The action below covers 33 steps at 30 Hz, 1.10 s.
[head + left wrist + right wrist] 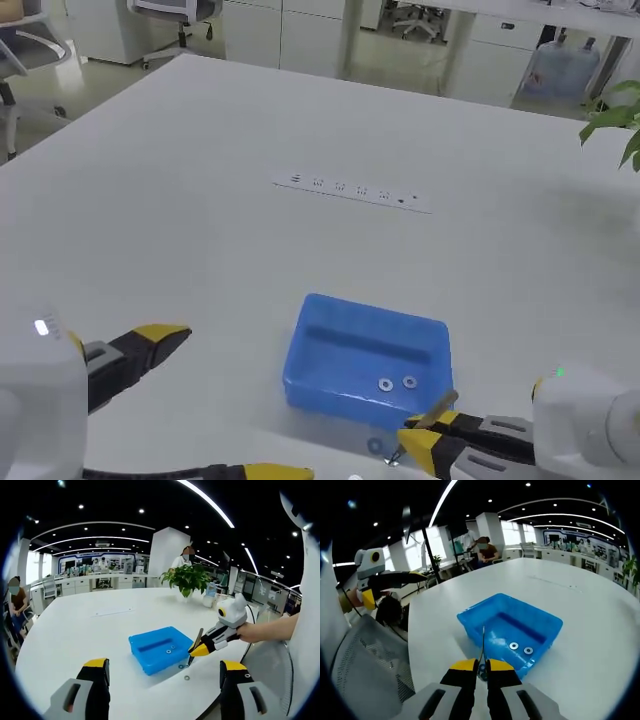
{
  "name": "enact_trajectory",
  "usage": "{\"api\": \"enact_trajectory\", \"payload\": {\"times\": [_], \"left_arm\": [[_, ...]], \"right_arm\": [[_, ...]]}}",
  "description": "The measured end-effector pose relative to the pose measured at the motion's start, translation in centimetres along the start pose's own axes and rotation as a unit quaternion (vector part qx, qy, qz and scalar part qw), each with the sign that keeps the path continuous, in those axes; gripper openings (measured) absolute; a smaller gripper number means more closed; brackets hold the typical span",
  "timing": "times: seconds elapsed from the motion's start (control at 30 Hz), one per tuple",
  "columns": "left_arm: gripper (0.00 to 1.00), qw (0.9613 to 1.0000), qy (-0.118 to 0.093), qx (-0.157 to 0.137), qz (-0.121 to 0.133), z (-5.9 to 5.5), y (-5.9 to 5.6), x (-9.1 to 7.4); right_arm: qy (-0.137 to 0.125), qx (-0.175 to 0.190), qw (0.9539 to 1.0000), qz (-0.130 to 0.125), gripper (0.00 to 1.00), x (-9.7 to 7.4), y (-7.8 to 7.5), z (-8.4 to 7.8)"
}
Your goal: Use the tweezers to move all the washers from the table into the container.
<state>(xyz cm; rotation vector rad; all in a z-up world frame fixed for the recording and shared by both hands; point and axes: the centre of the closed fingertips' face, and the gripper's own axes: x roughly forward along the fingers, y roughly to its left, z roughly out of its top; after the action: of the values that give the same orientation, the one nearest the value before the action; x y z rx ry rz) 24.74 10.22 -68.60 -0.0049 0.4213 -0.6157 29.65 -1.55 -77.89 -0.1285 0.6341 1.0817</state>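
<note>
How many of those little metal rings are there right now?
4. Two washers lie in the blue container; a third washer sits on the table beside the tweezers; a fourth washer lies on the table nearer its edge. Others may be hidden.

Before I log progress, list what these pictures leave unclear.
1. Whether the tweezers have pinched the washer at their tips: too small in the head view, covered by the jaws of the right gripper in its own view.
2. How many washers lie on the table: the head view's bottom edge cuts off its near strip.
</note>
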Motion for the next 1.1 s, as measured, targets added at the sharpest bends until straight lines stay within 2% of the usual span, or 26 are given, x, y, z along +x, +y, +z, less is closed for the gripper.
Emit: {"api": "enact_trajectory", "payload": {"times": [0.37,0.5,0.67,0.73,0.83,0.97,1.1], "left_arm": [[0.93,1.0000,0.002,-0.002,0.003,-0.1,0.2,-0.1],[0.93,1.0000,0.002,-0.002,0.003,-0.2,0.2,-0.1],[0.93,1.0000,0.002,-0.001,0.001,-0.2,0.1,0.0],[0.93,1.0000,0.002,0.000,0.002,-0.1,0.1,0.0],[0.92,1.0000,0.003,0.001,0.002,-0.1,0.1,0.0],[0.92,1.0000,0.002,-0.001,0.001,-0.1,0.1,0.0],[0.92,1.0000,0.002,-0.001,0.003,-0.2,0.3,-0.1]], "right_arm": [[0.005,-0.012,0.9999,0.004,0.04,0.2,0.2,-0.2],[0.011,-0.038,0.9992,0.004,0.04,0.3,0.7,-0.3],[0.021,-0.102,0.9945,0.006,0.03,0.5,1.6,-0.5],[0.020,-0.107,0.9940,0.005,0.03,0.5,1.8,-0.5],[0.017,-0.101,0.9947,0.001,0.03,0.5,1.4,-0.4],[0.006,-0.068,0.9977,-0.001,0.03,0.3,1.0,-0.4],[0.002,-0.051,0.9987,-0.001,0.03,0.2,1.0,-0.5]]}}
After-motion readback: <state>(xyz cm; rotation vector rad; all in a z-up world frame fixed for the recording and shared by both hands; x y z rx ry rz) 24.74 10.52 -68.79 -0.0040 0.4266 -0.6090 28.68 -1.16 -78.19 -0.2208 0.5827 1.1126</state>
